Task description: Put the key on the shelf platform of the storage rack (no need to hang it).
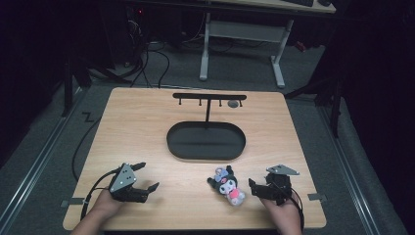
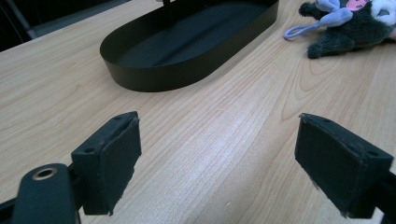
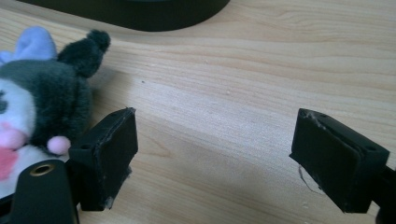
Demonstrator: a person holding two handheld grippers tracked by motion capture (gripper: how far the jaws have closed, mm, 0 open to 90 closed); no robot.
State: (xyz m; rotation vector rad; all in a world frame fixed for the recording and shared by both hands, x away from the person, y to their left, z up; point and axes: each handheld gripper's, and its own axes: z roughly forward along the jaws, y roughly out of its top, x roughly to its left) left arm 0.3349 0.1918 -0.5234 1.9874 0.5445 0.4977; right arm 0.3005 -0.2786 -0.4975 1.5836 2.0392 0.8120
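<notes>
A small plush toy (image 1: 229,186) with dark ears, a lilac bow and a pink body lies on the wooden table (image 1: 137,122) near the front right. My right gripper (image 1: 254,188) rests just to its right, open, and nothing is between its jaws. In the right gripper view the plush toy (image 3: 46,98) lies beside the left jaw, outside the open right gripper (image 3: 215,158). My left gripper (image 1: 149,175) stands open at the front left over bare wood. In the left gripper view the left gripper (image 2: 217,163) is empty, and the plush toy (image 2: 345,28) lies far off at the upper right.
A black oval tray (image 1: 171,142) sits at the table's middle, with a black T-shaped hook rack (image 1: 208,98) rising from its far side. The tray wall (image 2: 154,77) lies ahead of the left gripper. A white desk frame (image 1: 205,49) stands on the floor beyond the table.
</notes>
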